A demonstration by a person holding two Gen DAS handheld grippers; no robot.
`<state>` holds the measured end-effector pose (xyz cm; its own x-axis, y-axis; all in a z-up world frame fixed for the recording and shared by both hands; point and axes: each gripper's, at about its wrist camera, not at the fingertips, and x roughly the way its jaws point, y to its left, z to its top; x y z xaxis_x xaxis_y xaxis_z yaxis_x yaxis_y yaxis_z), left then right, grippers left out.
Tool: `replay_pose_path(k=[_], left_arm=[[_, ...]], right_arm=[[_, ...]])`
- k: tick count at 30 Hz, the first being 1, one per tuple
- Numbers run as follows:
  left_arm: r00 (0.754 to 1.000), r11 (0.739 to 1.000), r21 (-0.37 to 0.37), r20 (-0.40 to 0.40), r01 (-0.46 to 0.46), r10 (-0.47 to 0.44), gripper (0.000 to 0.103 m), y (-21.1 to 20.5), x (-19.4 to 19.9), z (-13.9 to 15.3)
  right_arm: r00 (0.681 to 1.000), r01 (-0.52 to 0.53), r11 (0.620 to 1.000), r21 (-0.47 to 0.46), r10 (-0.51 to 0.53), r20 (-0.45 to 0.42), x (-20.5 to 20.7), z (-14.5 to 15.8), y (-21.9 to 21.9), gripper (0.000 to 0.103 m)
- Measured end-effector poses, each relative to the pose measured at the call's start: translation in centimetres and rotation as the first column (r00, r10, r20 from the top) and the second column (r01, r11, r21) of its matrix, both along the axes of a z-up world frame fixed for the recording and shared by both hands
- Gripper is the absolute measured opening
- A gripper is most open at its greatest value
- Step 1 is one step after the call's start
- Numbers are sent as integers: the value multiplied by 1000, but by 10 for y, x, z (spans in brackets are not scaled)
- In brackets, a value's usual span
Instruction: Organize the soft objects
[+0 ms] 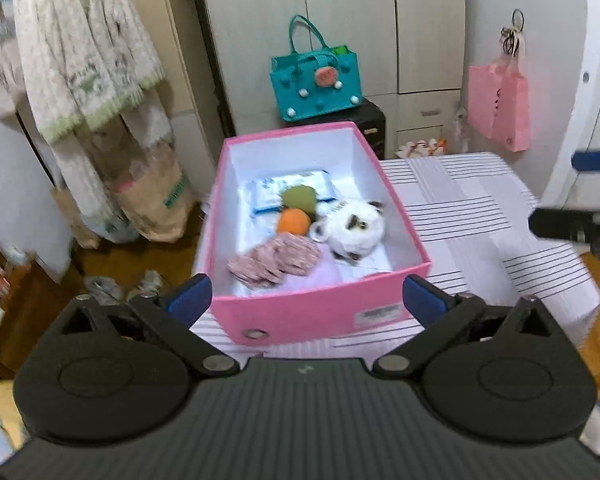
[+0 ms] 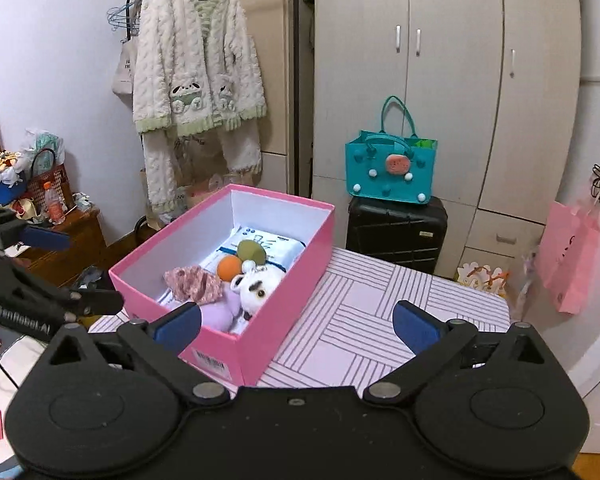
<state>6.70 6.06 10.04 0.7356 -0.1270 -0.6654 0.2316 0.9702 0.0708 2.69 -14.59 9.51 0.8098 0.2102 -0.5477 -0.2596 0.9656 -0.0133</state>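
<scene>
A pink box (image 1: 300, 312) (image 2: 296, 236) with a white inside stands on the striped table (image 1: 460, 208) (image 2: 364, 308). In it lie a white plush toy (image 1: 356, 226) (image 2: 260, 284), an orange ball (image 1: 294, 221) (image 2: 229, 268), a green ball (image 1: 299, 198) (image 2: 251, 251), a pink patterned cloth (image 1: 278, 258) (image 2: 192, 280), a lilac soft item (image 2: 218, 314) and a wipes pack (image 1: 296, 184) (image 2: 268, 242). My left gripper (image 1: 308, 300) is open in front of the box, nothing between its fingers. My right gripper (image 2: 296, 322) is open at the box's near right corner, empty too.
A teal bag (image 1: 316, 84) (image 2: 392, 168) sits on a black suitcase (image 2: 396, 232) by the wardrobe (image 2: 440, 60). A fluffy robe (image 1: 84, 60) (image 2: 196, 80) hangs at left, a pink bag (image 1: 500, 100) (image 2: 568, 260) at right. Each view catches the other gripper at its edge.
</scene>
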Motion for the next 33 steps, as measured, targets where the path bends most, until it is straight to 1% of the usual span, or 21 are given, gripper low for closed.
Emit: replay_pose_path(k=[1, 3, 5, 8, 10, 12, 14, 16, 22, 26, 31, 33], left_arm=[[1000, 1000, -17, -9, -5, 5, 103, -1, 1, -3], [1000, 1000, -19, -10, -25, 25, 103, -4, 2, -9], [999, 999, -15, -12, -41, 41, 103, -6, 4, -15], [998, 998, -40, -38, -55, 54, 103, -7, 8, -24], [997, 997, -53, -49, -65, 62, 103, -8, 10, -29], [997, 996, -55, -50, -65, 62, 103, -10, 9, -34], [998, 997, -64, -53, -37, 34, 103, -13, 7, -37], [999, 996, -77, -44, -34, 30, 103, -15, 3, -38], [997, 995, -62, -13, -73, 72, 103, -21, -9, -41], [995, 995, -32, 18, -98, 99, 103, -25, -19, -39], [997, 997, -12, 23, -78, 79, 103, -31, -27, -41], [998, 997, -24, 18, -68, 68, 103, -34, -28, -41]], right_arm=[[1000, 13, 1000, -6, -13, 10, -4, -2, -1, 103], [999, 36, 999, -4, -36, 26, -9, -7, -3, 103], [998, 60, 998, 15, -60, 14, -11, -15, -4, 103], [998, 68, 997, 27, -67, -8, -11, -25, -5, 103], [995, 101, 994, 40, -101, 2, -12, -28, -8, 103], [989, 149, 988, 48, -149, -12, -12, -29, -11, 103], [990, 135, 991, 13, -134, -42, -10, -32, -9, 103], [991, 125, 992, -23, -126, -49, -12, -36, -4, 103], [978, 194, 980, -45, -197, -70, -23, -41, 1, 103], [973, 226, 974, 7, -225, -54, -37, -40, -1, 103], [958, 285, 959, 6, -284, -42, -45, -41, -2, 103], [955, 293, 956, 11, -292, -49, -46, -41, -1, 103]])
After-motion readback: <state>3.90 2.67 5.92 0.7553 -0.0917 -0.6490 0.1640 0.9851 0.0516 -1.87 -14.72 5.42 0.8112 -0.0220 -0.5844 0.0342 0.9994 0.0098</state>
